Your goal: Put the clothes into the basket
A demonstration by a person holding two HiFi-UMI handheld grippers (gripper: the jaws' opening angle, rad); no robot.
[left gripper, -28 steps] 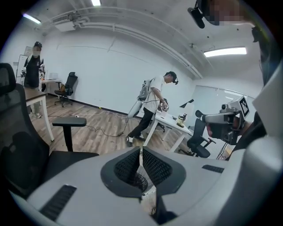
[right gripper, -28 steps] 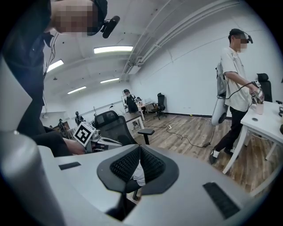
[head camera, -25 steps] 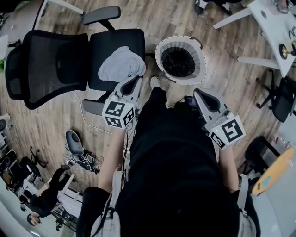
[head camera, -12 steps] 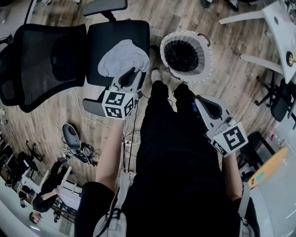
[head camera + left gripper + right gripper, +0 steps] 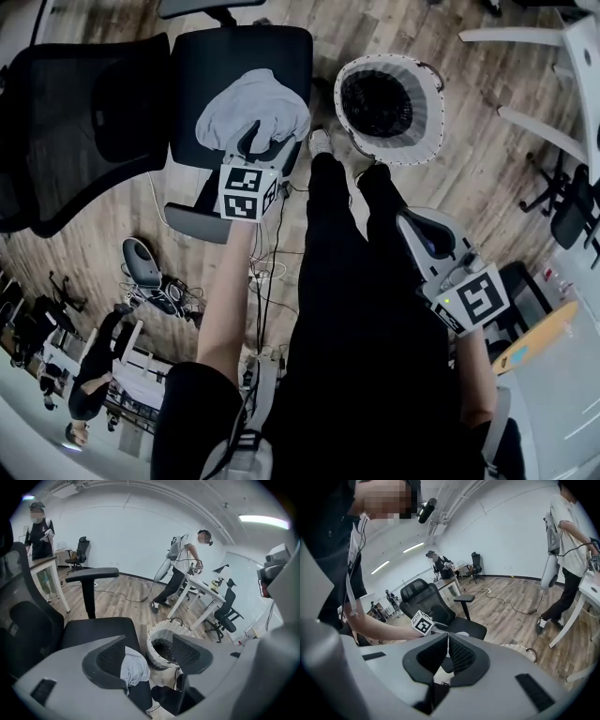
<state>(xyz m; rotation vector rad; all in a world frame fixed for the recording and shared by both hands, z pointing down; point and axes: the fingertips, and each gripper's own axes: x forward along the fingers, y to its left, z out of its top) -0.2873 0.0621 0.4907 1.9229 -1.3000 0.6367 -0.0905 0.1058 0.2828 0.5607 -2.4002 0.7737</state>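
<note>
Left gripper (image 5: 261, 142): I see its fingers (image 5: 110, 660) opening over the garment's near edge, with cloth showing between them but not pinched.
Right gripper (image 5: 447, 641): I read its fingers as together, with nothing in them.
Grey garment (image 5: 248, 108): crumpled on the black chair seat (image 5: 202, 75).
Basket (image 5: 422, 122): on the floor just beside the chair.

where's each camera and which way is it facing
Head view: on the person's head, looks steeply down at chair, grey garment, basket; shows legs, left gripper, right gripper.
Left gripper view: on the left gripper, looks down past opening jaws, garment seen between them, ungripped, basket beyond.
Right gripper view: on the right gripper, jaws shut, faces chair; shows left forearm.
All share the basket.
</note>
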